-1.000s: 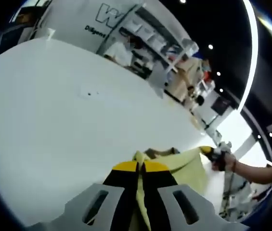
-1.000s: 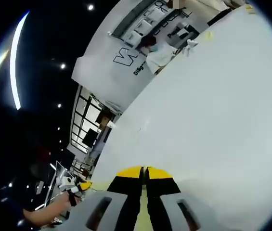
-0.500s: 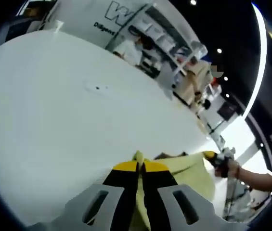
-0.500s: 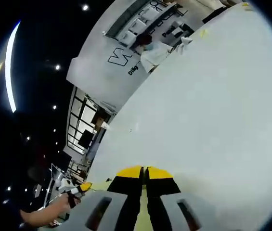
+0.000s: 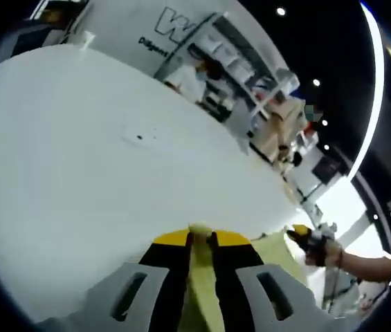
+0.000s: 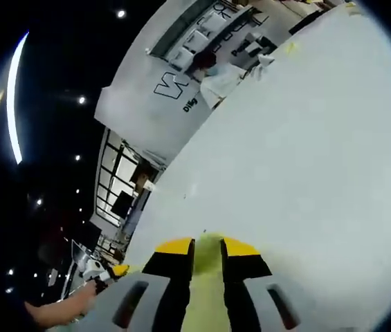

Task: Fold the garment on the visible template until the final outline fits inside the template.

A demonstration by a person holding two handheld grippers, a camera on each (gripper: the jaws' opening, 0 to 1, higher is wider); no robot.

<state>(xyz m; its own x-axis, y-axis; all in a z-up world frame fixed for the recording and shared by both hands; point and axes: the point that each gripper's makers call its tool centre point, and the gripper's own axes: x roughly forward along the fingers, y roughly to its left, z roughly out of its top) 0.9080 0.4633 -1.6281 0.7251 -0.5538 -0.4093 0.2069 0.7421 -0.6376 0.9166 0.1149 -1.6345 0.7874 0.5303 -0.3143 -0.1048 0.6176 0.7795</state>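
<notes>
You hold one garment [image 5: 202, 277], pale yellow-green, and both of your grippers are clamped on it. In the left gripper view your left gripper [image 5: 201, 242] has its two yellow-tipped black jaws standing slightly apart with a strip of the cloth running up between them; the fabric's edge peeks out just past the tips. From there the cloth spreads to the right, low over the white tabletop [image 5: 84, 152], toward your right gripper [image 5: 304, 241], which comes in from the right side with your hand [image 5: 351, 259] behind it, holding the far corner of the same cloth.

In the right gripper view your right gripper [image 6: 207, 247] likewise has cloth wedged between its two jaws, the green strip filling the gap and reaching just beyond the tips. At lower left your left gripper shows small, with your other hand [image 6: 60, 310] behind it.

The tabletop is one broad white surface with a couple of tiny dark specks [image 5: 140, 137]. No template outline can be made out on it. Beyond the tabletop one person in white [image 5: 189, 77] stands by shelving [image 5: 243, 59], under a wall [image 6: 147, 90] with dark lettering.
</notes>
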